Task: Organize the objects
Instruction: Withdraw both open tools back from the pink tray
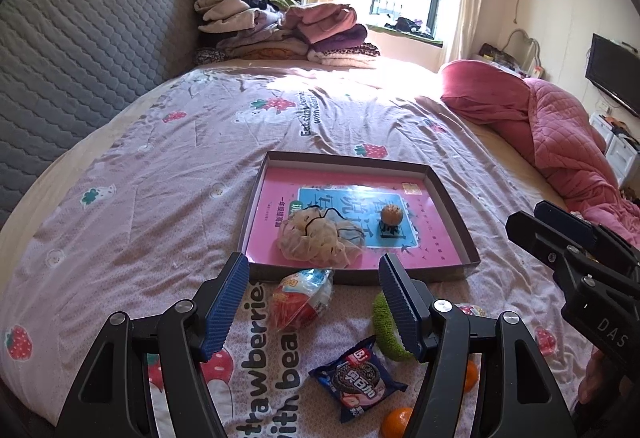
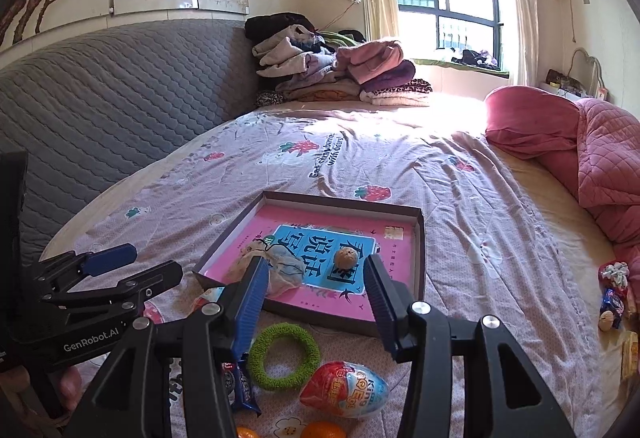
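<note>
Both grippers, left and right, have spread, empty fingers; the egg lies below the right one, long axis crosswise, short of the tray.

The bedsheet reads "strawberries", the left hand-held gripper "GenRobot.AI", the egg wrapper "King".

On the bed, a shallow box lid holds a bath pouf and walnut. The left tool gapes above a toy egg and cookie packet.
</note>
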{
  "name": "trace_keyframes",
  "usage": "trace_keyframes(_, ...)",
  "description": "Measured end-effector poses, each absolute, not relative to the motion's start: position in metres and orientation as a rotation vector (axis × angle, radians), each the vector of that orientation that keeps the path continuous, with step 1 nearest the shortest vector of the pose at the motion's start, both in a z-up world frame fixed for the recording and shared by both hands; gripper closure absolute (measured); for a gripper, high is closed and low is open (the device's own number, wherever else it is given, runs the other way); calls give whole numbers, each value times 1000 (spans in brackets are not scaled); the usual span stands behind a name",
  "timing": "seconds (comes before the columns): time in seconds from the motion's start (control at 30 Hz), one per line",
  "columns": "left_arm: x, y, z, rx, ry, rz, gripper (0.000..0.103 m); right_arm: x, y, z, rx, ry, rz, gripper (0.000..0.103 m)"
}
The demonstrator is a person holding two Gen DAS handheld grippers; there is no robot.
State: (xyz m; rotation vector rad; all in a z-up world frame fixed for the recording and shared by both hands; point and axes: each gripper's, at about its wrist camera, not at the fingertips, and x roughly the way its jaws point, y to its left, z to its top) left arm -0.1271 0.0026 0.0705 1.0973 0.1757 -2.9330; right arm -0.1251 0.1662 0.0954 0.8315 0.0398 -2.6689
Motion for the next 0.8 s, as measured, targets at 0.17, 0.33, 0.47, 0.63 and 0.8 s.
trace_keyframes(0.17, -117, 6, 65, 1118, 174, -2933, 34, -109, 173, 94, 822, 10, -2672, 54)
trace_keyframes(0.33, -111, 4, 61, 1136, 174, -2927, 34, -92, 175, 93, 813, 6, -2677, 54)
trace_keyframes(0.47, -104, 5, 59, 1137, 162, -2927, 34, -82, 173, 90, 823, 14, -2677, 53)
trace_keyframes(0.63, -95, 3, 59, 1135, 163, -2927, 34, -69, 169, 84, 839, 30, -2665, 53)
trace_keyframes(0.8, -89, 0, 58, 1136, 153, -2928, 34, -59, 163, 79, 858, 52, -2653, 53)
